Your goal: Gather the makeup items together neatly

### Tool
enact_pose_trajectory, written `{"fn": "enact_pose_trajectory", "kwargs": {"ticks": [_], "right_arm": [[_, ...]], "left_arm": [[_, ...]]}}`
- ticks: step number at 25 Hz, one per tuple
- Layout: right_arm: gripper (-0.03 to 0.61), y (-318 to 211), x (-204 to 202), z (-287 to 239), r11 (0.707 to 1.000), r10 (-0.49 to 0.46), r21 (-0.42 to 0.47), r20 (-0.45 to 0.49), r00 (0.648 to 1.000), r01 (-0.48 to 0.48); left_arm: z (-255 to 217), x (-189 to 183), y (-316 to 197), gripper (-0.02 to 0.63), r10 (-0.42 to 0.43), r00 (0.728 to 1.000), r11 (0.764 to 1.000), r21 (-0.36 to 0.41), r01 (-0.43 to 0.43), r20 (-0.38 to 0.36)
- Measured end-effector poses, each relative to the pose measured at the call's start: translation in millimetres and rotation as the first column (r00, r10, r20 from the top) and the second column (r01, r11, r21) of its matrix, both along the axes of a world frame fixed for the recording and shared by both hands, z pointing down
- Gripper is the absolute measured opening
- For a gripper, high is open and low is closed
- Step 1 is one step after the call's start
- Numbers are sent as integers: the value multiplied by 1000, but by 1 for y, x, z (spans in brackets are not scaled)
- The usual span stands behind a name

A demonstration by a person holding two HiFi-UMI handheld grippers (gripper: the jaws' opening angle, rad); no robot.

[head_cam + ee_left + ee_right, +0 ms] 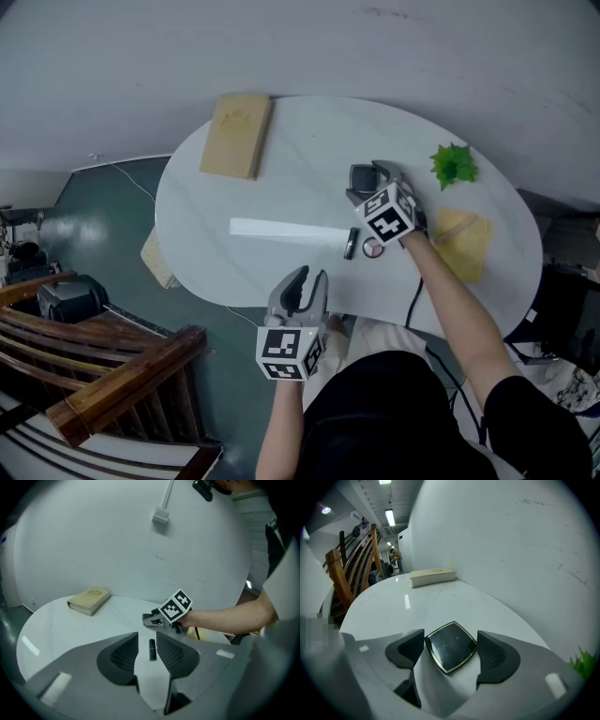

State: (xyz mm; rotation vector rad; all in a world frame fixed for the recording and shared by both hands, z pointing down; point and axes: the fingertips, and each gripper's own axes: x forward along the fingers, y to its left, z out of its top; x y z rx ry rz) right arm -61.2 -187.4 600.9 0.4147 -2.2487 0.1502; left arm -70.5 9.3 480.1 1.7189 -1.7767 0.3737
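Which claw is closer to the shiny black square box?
Right. The right claw straddles the black compact, open; the left claw hovers back at the table's near edge.

Cool, bluish, even light fills all three views, dim rather than bright, with only soft shadows. In the head view a long white streak of glare lies across the tabletop. In the right gripper view, ceiling lamps at the upper left blow out to white, and the dark compact carries a dull sheen. Both gripper views bend strongly toward the edges and fall to black in the corners, and the near foreground is soft.
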Motion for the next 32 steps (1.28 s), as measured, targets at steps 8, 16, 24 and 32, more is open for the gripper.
{"fn": "enact_pose_trajectory", "kwargs": {"ticks": [8,16,24,32], "right_arm": [[391,-8,4,3,1000,19,3,-11,1000,-19],[396,-7,3,19,998,36,-58,3,999,-36],[394,-6,4,20,996,45,-73,11,999,-44],[387,-3,11,14,998,48,-50,12,999,-47]], "left_arm": [[6,2,1,118,-12,1000,1000,-12,12,-6],[4,2,-3,118,-9,1000,1000,-12,9,3],[4,2,-7,115,-9,1000,1000,-10,9,7],[2,1,-14,114,24,1000,1000,-1,-24,7]]}}
